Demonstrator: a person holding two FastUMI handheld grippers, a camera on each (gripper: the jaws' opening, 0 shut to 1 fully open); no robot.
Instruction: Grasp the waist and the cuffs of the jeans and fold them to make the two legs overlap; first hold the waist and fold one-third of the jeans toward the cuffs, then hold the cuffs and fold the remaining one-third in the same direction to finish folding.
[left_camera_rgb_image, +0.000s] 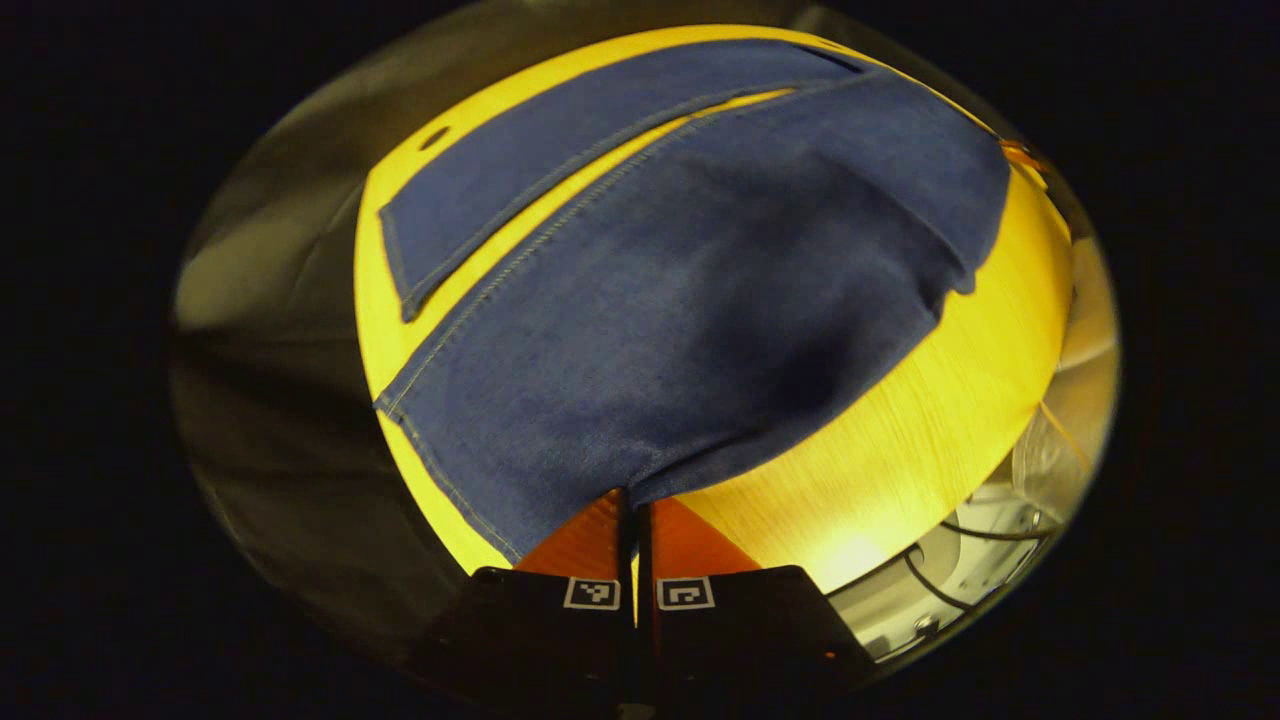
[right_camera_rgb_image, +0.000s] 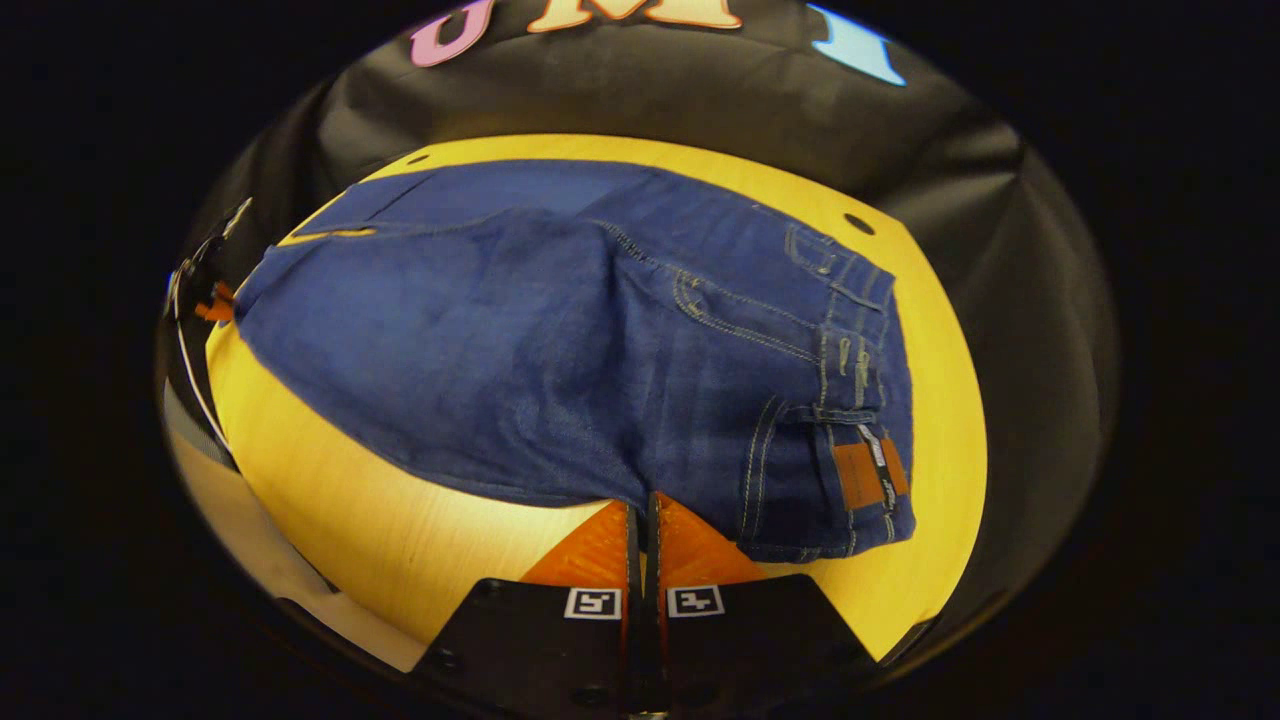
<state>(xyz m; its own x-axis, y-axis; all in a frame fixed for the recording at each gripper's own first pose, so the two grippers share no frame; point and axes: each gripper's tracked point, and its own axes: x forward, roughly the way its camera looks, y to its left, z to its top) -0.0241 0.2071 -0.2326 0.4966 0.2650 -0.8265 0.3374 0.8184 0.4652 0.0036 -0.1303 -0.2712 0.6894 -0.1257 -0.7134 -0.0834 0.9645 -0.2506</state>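
In the left gripper view, my left gripper (left_camera_rgb_image: 632, 500) had its two fingers pressed together on the near edge of the jeans (left_camera_rgb_image: 680, 300), with a thin fold of denim pinched between them. From that pinch the cloth rose and spread away over the yellow wooden table (left_camera_rgb_image: 900, 430), one leg lying across the other, whose cuff end (left_camera_rgb_image: 400, 260) lay flat farther off at the left. Beyond the table's right edge lay some pale equipment with cables, too blurred to tell apart.

In the right gripper view, my right gripper (right_camera_rgb_image: 640, 510) was likewise clamped on the near edge of the jeans (right_camera_rgb_image: 520, 340), fingers closed tight over the fabric. Just to the right lay the waistband (right_camera_rgb_image: 860, 400) with its belt loops and a brown patch (right_camera_rgb_image: 858, 475). Farther on, the denim stretched leftward across the table (right_camera_rgb_image: 350, 520), and behind it hung the black booth wall (right_camera_rgb_image: 700, 90).
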